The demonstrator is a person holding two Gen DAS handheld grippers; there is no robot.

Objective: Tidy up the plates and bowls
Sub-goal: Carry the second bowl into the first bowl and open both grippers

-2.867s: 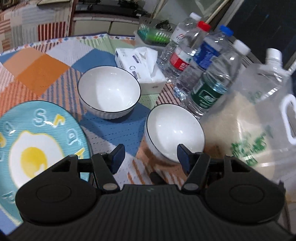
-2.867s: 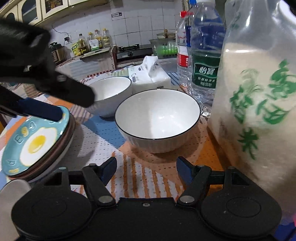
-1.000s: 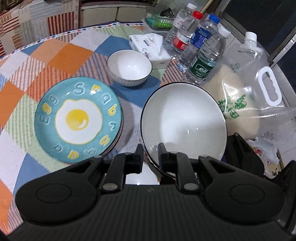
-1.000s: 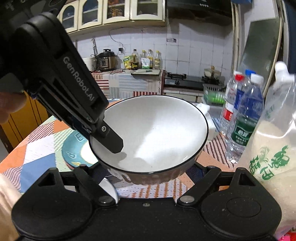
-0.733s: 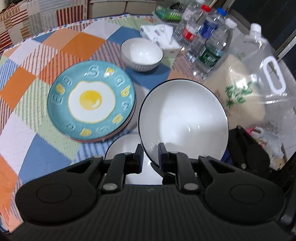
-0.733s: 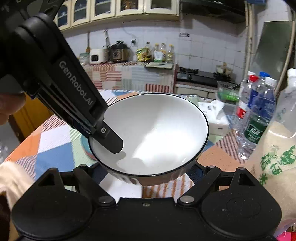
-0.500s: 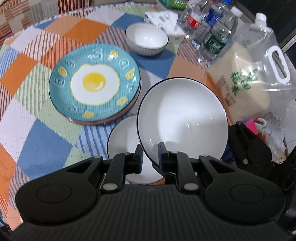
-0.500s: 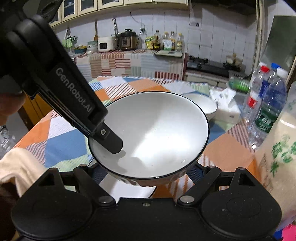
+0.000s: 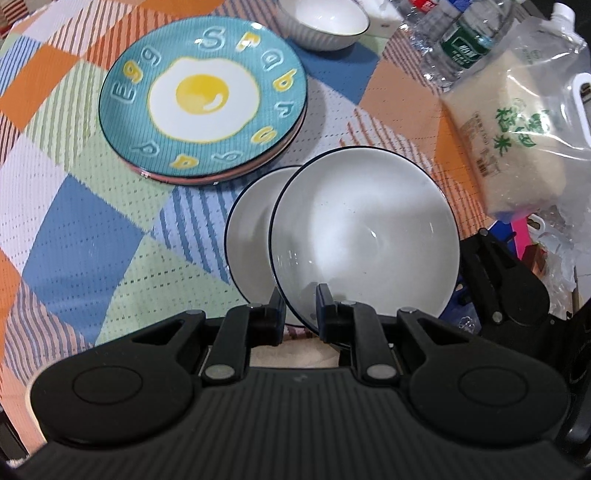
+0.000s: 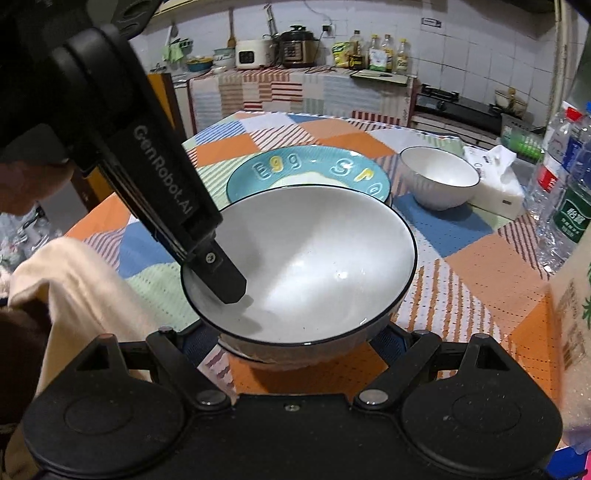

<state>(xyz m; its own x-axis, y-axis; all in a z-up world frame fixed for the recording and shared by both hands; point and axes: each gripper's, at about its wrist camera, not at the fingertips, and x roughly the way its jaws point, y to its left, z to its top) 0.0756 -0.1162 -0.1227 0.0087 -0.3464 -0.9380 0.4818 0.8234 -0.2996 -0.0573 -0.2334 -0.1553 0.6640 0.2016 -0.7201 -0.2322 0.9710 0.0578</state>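
My left gripper (image 9: 298, 308) is shut on the near rim of a white bowl with a dark rim (image 9: 364, 236), holding it just above and right of a second white bowl (image 9: 251, 229) that sits on the tablecloth. In the right wrist view the held bowl (image 10: 314, 266) fills the middle, with the left gripper's finger (image 10: 221, 273) inside it. My right gripper (image 10: 295, 341) is open, its fingers either side of the bowl's base. A blue egg plate (image 9: 203, 98) tops a stack of plates; a third white bowl (image 9: 323, 22) stands behind it.
A bag of rice (image 9: 517, 125) and several water bottles (image 9: 458, 48) stand at the right. A tissue box (image 10: 495, 188) sits beside the far bowl (image 10: 439, 177). A cream cloth (image 10: 74, 280) lies at the table's near left edge.
The left gripper has carried the bowl back toward the near table edge and lowered it; the second bowl beneath has come into view. The right gripper has stayed open under the bowl.
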